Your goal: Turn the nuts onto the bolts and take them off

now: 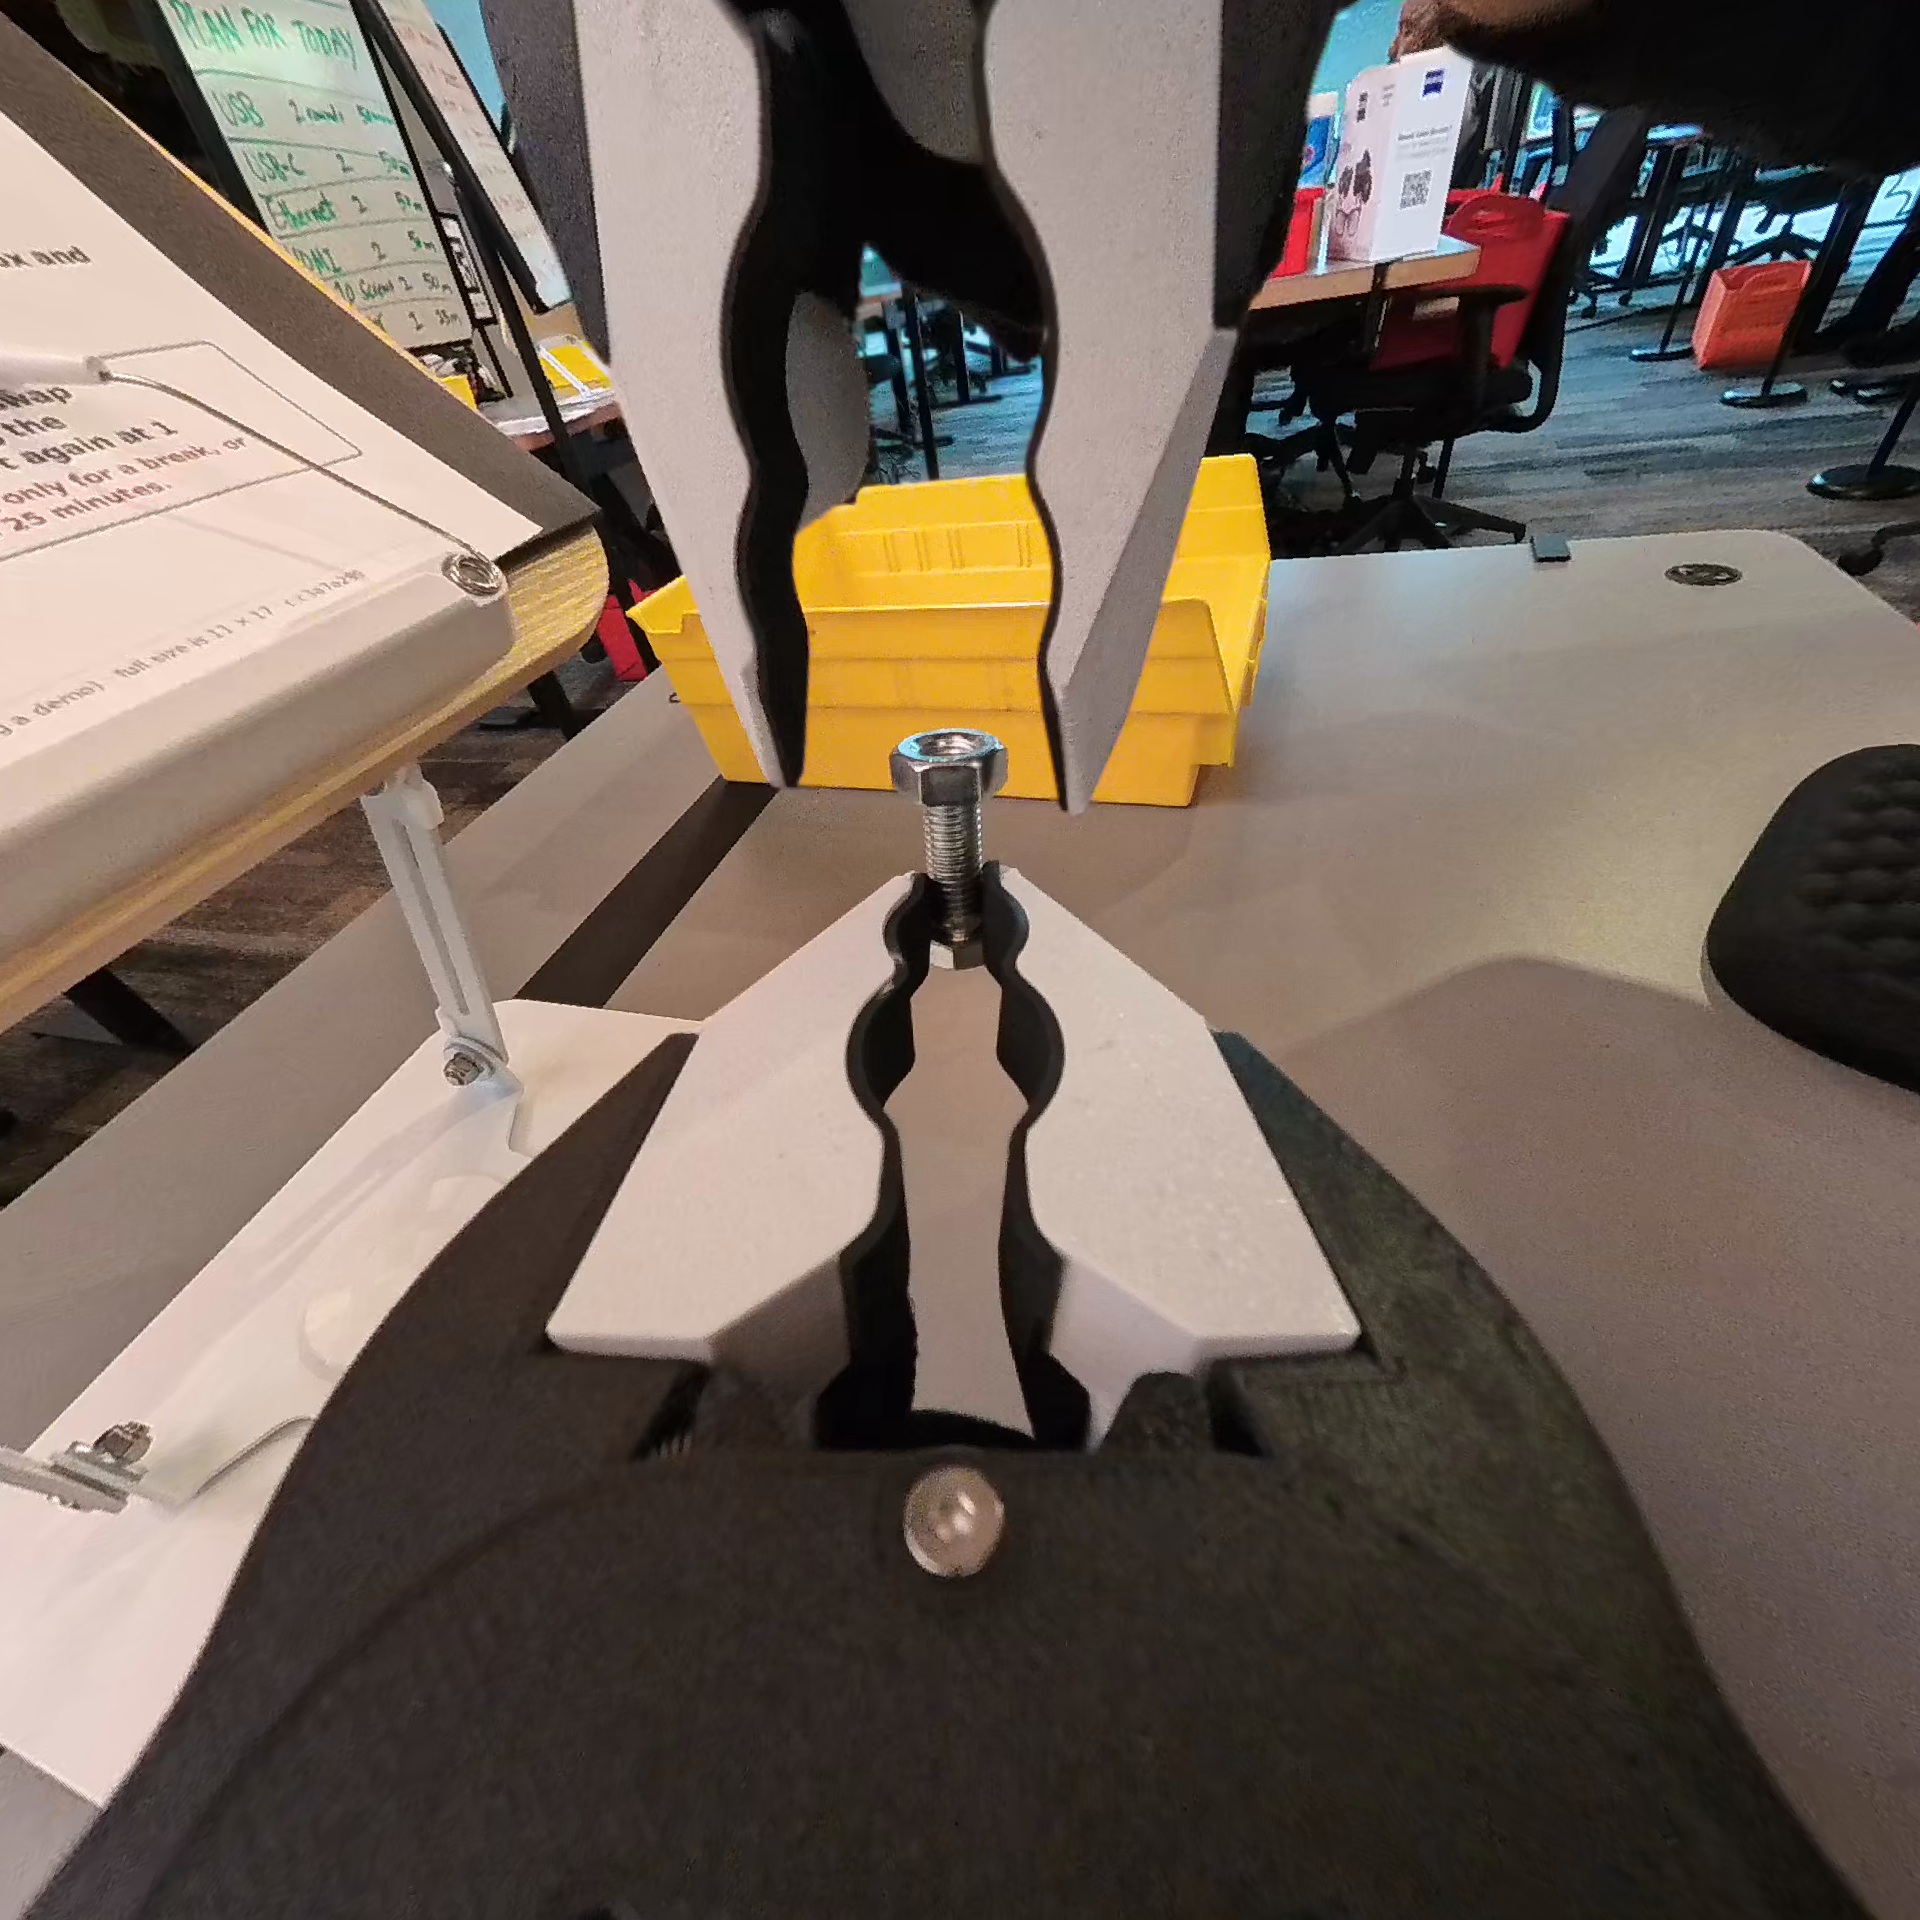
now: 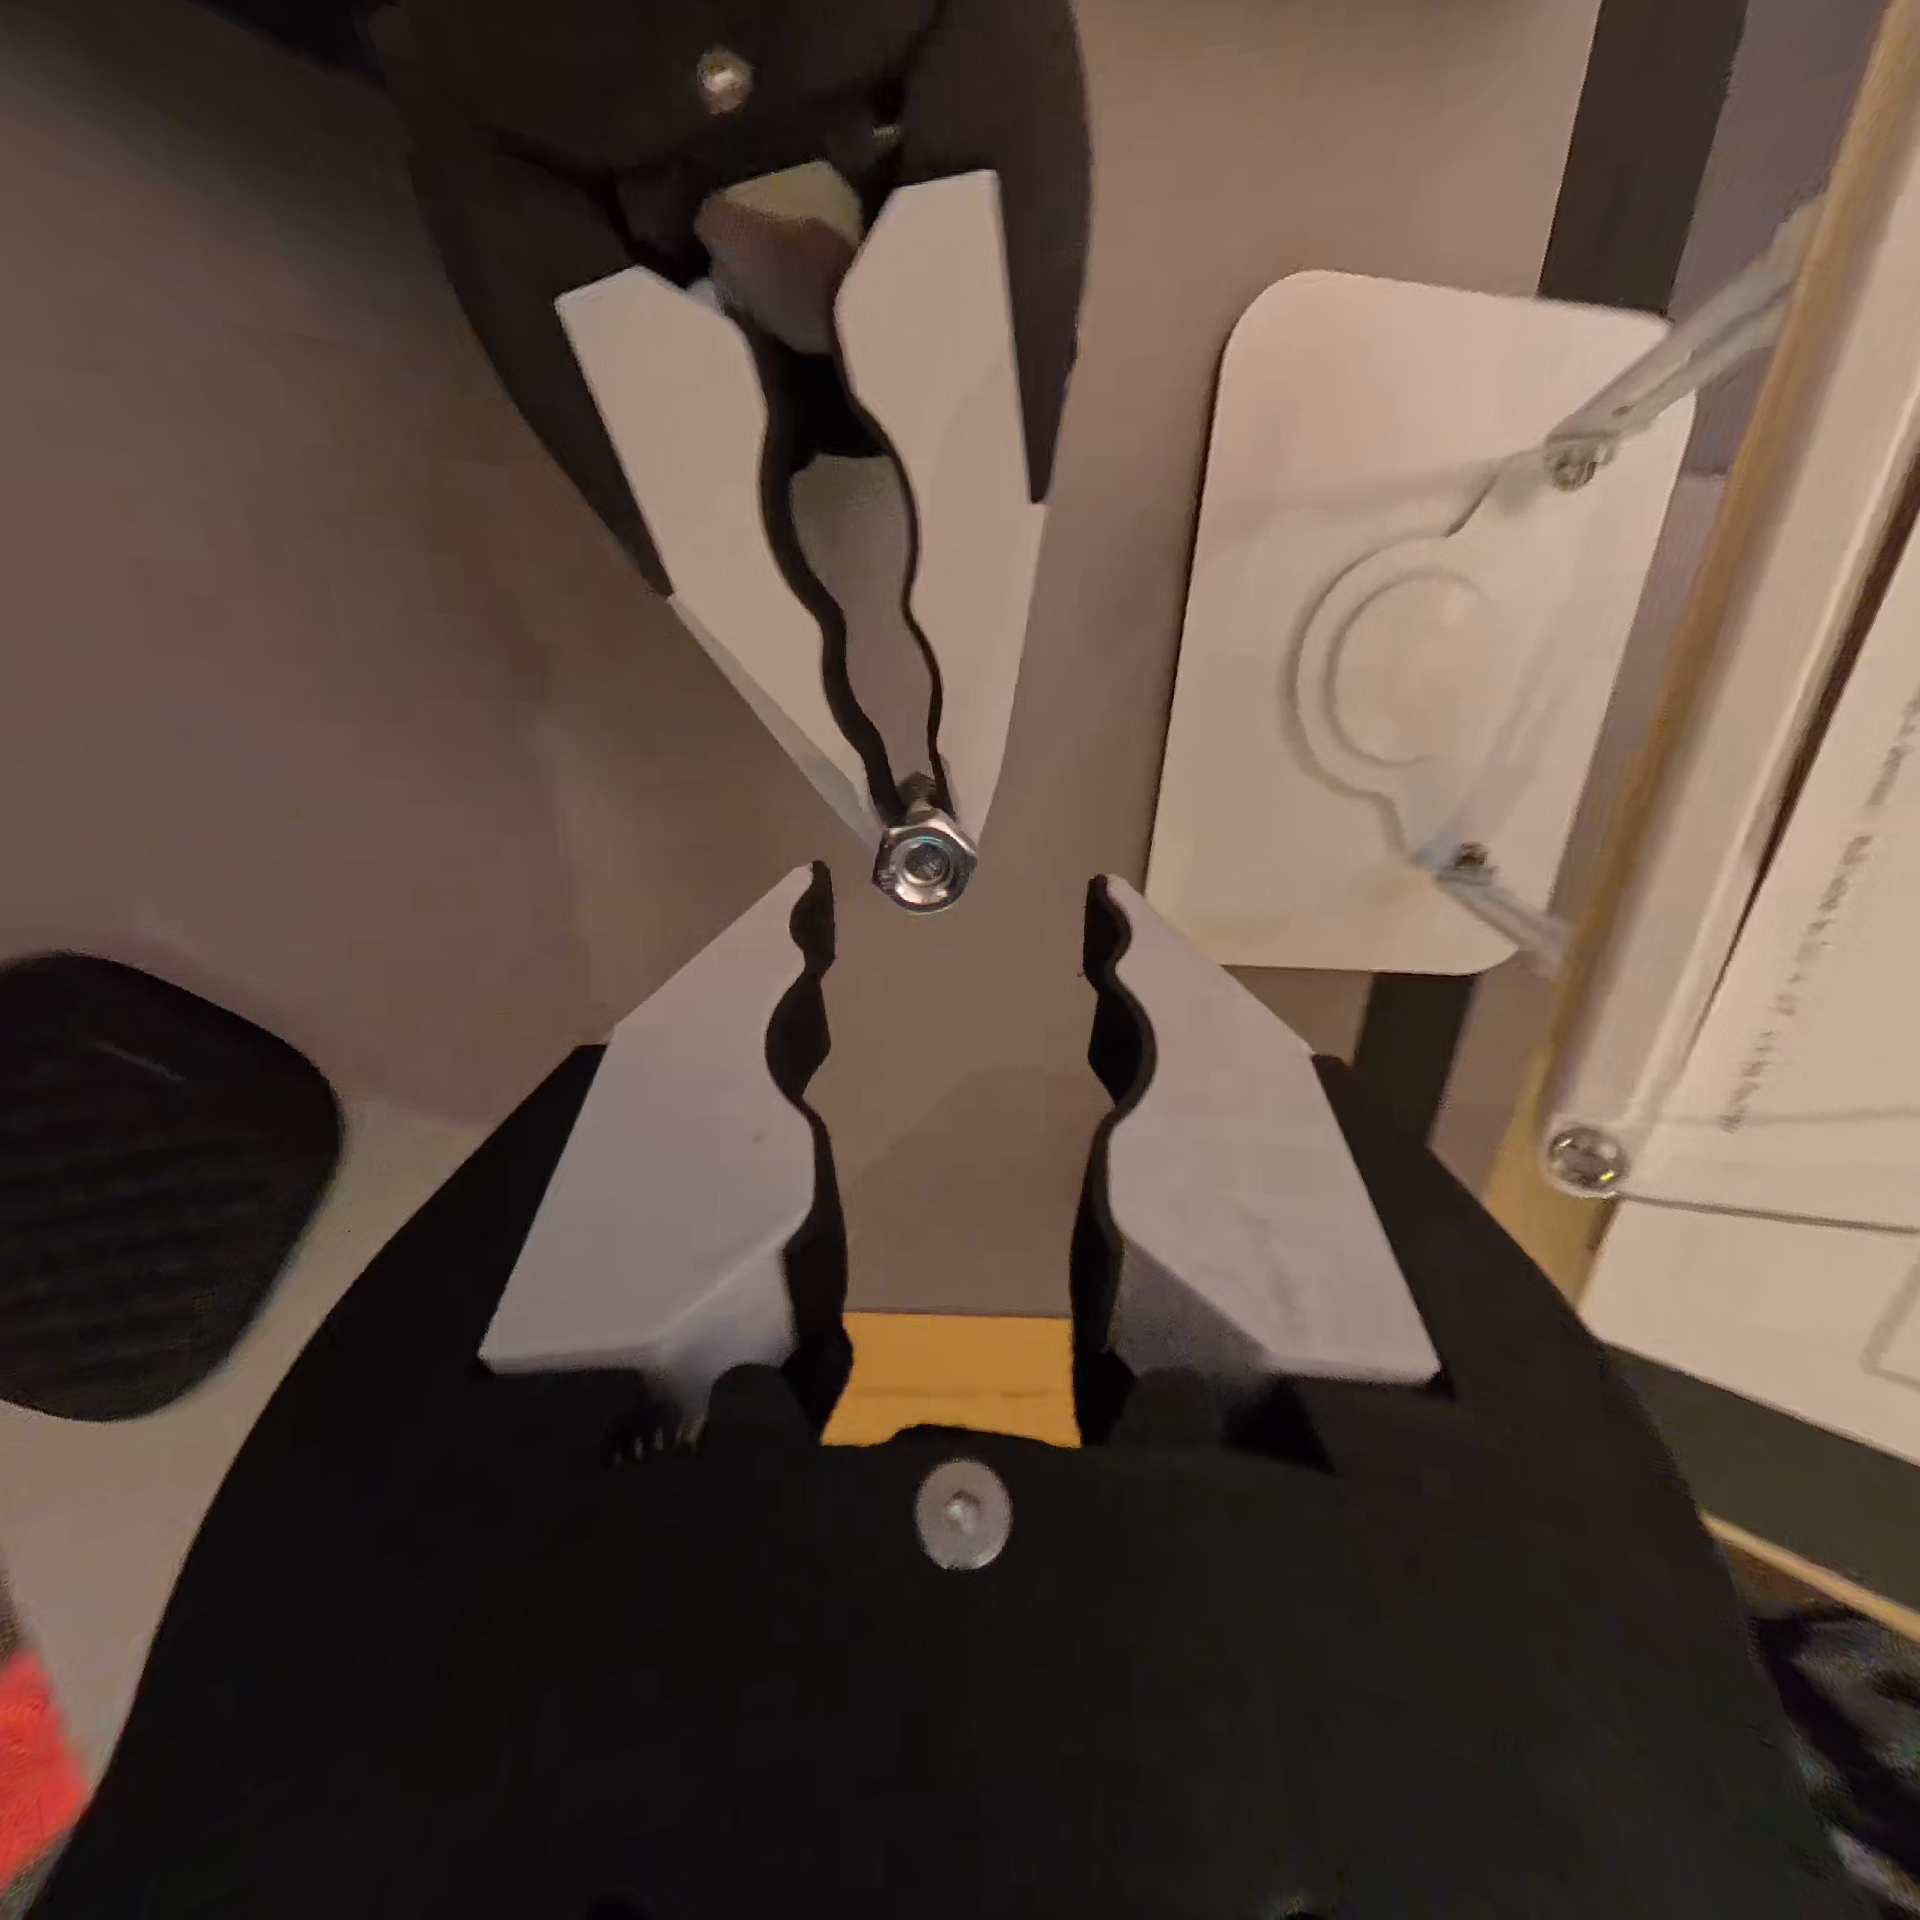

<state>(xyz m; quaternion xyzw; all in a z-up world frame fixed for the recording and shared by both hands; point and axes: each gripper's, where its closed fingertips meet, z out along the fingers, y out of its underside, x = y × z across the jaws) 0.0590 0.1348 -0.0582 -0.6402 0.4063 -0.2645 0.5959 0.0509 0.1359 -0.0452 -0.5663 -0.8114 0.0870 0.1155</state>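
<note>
A silver bolt (image 1: 951, 847) points up and away from my left gripper (image 1: 956, 914), which is shut on its lower end. A silver hex nut (image 1: 948, 764) sits on the bolt's top end. My right gripper (image 1: 930, 790) comes down from above, open, with one fingertip on each side of the nut and a gap on both sides. In the right wrist view the nut (image 2: 925, 868) faces the camera, just ahead of the open right gripper (image 2: 961, 894) and nearer its left fingertip. The left gripper (image 2: 914, 805) holds the bolt from the far side.
A yellow bin (image 1: 977, 644) stands on the grey table (image 1: 1507, 779) behind the bolt. A tilted board with a printed sheet (image 1: 208, 520) on a white stand base (image 1: 343, 1278) is at the left. A black pad (image 1: 1829, 914) lies at the right. My left and right fingertips are right by each other.
</note>
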